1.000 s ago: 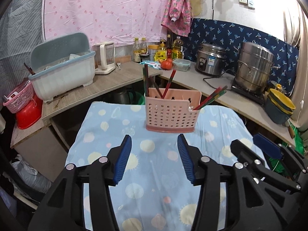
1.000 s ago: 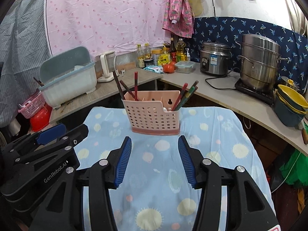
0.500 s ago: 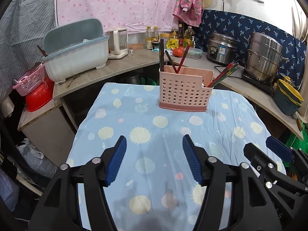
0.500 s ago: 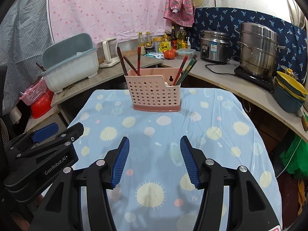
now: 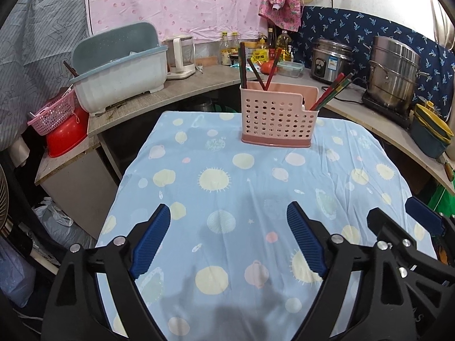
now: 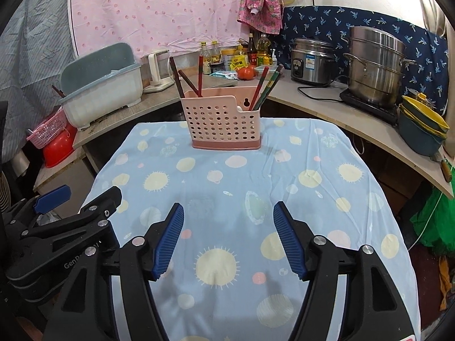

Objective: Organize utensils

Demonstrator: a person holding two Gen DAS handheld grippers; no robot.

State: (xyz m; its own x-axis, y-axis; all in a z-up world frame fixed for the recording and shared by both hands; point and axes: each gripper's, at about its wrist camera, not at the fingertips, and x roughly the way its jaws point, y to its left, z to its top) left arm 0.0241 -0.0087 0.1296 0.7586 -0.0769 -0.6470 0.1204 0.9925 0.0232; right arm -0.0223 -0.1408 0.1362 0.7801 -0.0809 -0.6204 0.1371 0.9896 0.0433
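the pink holder (image 5: 277, 120) stands upright near the far edge of the table (image 5: 199, 204), on its blue cloth with pale suns and planets, about midway between the left and right edges. three dark and red chopsticks (image 5: 257, 68) lean in its taller left compartment, and a bundle of red and green chopsticks (image 5: 334, 91) slants out of the lower right compartment. the left gripper (image 5: 227, 233) hovers over the near part of the table, its blue pads (image 5: 150, 238) spread wide with nothing between them. the right gripper (image 6: 227, 237) hovers beside it, also released and empty, fingers well apart. both are well short of the holder. on the counter behind sit a dish rack (image 5: 122, 65), a rice cooker (image 6: 311, 61) and a steel steamer pot (image 6: 375, 68)
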